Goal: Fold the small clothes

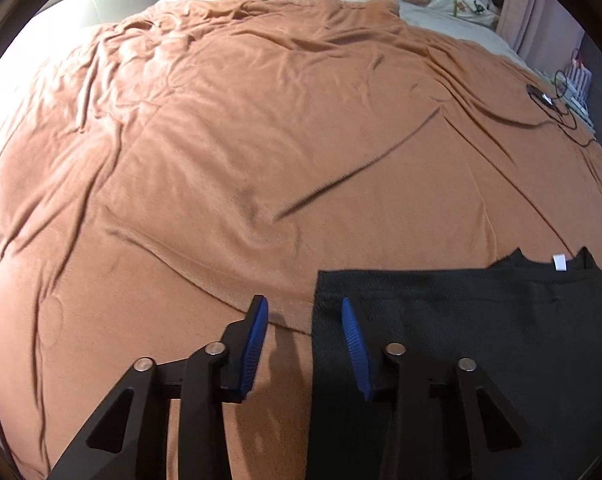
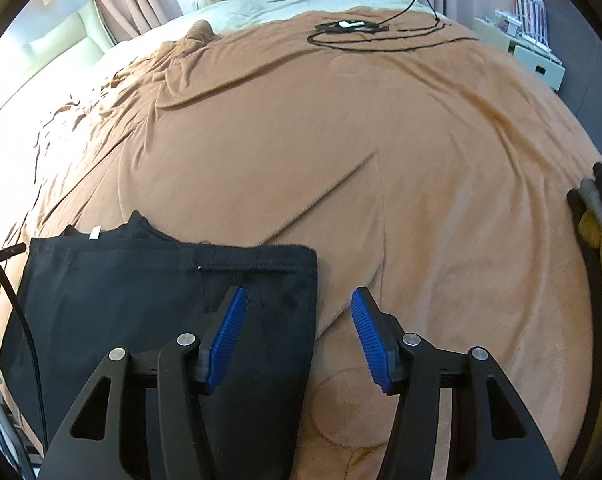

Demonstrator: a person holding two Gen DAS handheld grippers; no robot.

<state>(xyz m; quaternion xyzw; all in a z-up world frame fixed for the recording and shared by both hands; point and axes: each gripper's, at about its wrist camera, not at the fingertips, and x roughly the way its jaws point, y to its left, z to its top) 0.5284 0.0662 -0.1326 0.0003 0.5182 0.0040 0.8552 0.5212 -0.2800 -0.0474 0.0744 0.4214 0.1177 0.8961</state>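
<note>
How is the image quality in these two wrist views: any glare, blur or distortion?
Left wrist: strong fisheye bulge, dark vignette corners, blown-out glare at the left edge of the brown blanket; the black garment is underexposed. Right wrist: same bulge, washed-out window-side left, slightly soft far bedding; the garment's white tag is legible.

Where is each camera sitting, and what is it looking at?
Left wrist: on the left hand-held gripper, looking down over its blue fingers at the black garment's left edge on the orange blanket.
Right wrist: on the right hand-held gripper, over the garment's right edge.
Both show the garment, its white tag, blanket and black cable.
</note>
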